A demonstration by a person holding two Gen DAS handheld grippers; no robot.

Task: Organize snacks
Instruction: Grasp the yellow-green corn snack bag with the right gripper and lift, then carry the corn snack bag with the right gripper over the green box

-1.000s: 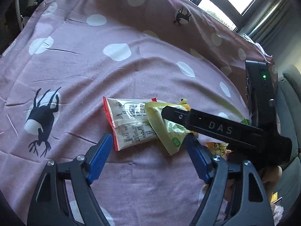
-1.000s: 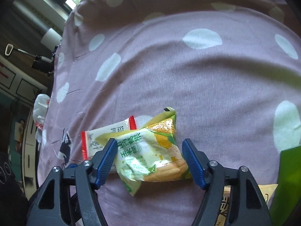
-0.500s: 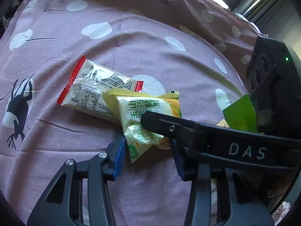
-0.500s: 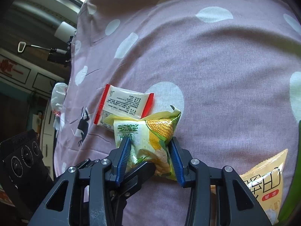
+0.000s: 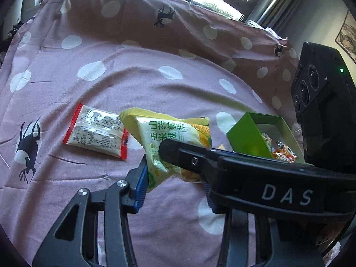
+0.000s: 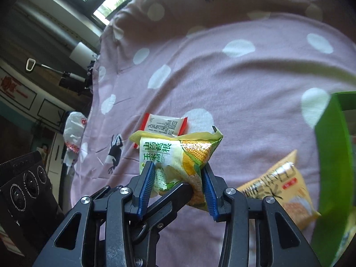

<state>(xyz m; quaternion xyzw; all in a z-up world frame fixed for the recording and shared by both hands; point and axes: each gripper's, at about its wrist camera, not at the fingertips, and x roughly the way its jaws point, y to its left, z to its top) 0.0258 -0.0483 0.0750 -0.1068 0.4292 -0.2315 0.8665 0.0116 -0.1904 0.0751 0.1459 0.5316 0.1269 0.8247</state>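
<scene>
The yellow corn snack packet is gripped by both the right claw and the left claw, above the spotted pink cloth.

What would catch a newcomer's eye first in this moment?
The yellow corn snack bag in the middle, pinched at once by the right tool and the left tool, lifted off the pink spotted cloth. Behind it a red-edged white packet lies flat on the cloth, and a green box holding snacks stands to the right.
</scene>
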